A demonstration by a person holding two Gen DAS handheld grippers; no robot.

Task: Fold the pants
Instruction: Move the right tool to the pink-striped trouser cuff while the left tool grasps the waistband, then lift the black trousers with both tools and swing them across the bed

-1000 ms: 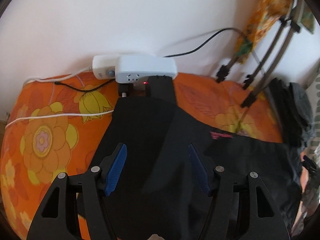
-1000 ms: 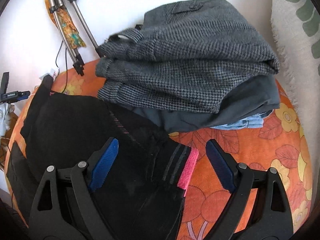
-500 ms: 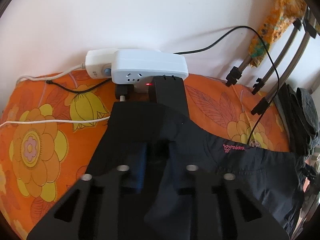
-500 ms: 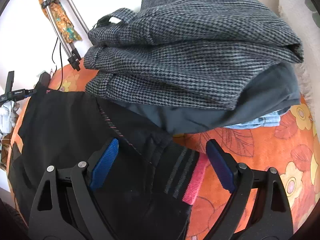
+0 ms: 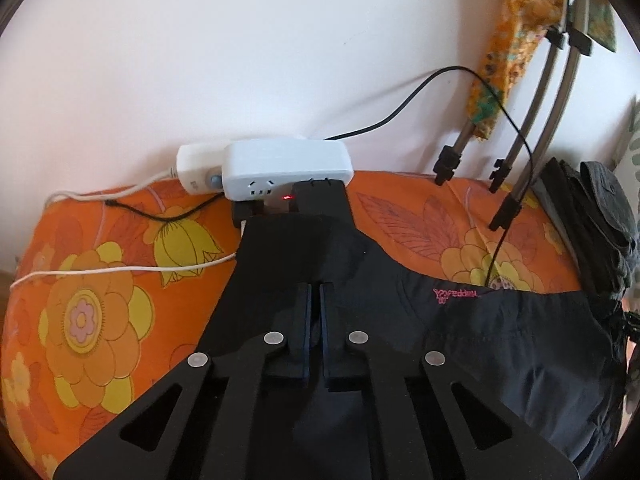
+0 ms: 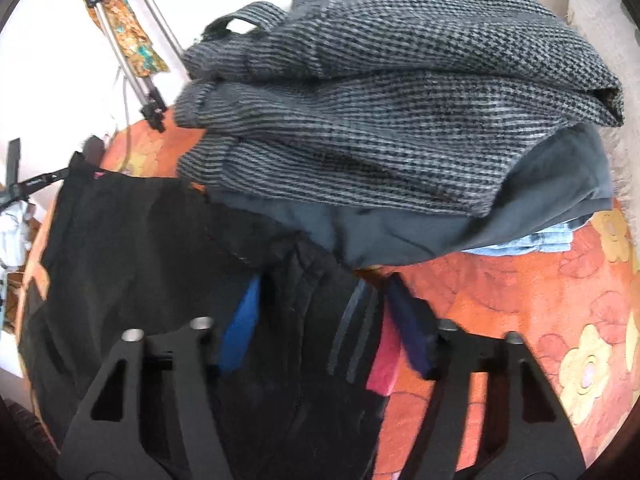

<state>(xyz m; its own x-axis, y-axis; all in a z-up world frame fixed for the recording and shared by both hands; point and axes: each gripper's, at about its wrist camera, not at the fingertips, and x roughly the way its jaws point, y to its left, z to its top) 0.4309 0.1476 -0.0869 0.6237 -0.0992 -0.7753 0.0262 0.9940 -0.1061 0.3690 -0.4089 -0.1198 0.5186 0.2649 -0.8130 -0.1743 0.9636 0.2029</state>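
Observation:
Black pants (image 5: 480, 344) with a small pink logo lie spread on the orange flowered surface (image 5: 92, 312). My left gripper (image 5: 315, 304) is shut on a pinch of their black fabric. In the right wrist view the same pants (image 6: 132, 248) show their waistband end with grey stripes and a pink band (image 6: 384, 360). My right gripper (image 6: 324, 292) straddles that waistband with its jaws partly closed around it; the blue pads (image 6: 240, 328) are still apart.
A white power strip (image 5: 284, 168) with plugs and cables sits at the wall just beyond the pants. Tripod legs (image 5: 516, 184) stand at the right. A stack of folded grey checked clothes (image 6: 400, 108) lies close behind my right gripper.
My left gripper closed from wide open onto the black fabric. My right gripper moved forward toward the clothes stack and its jaws narrowed around the waistband.

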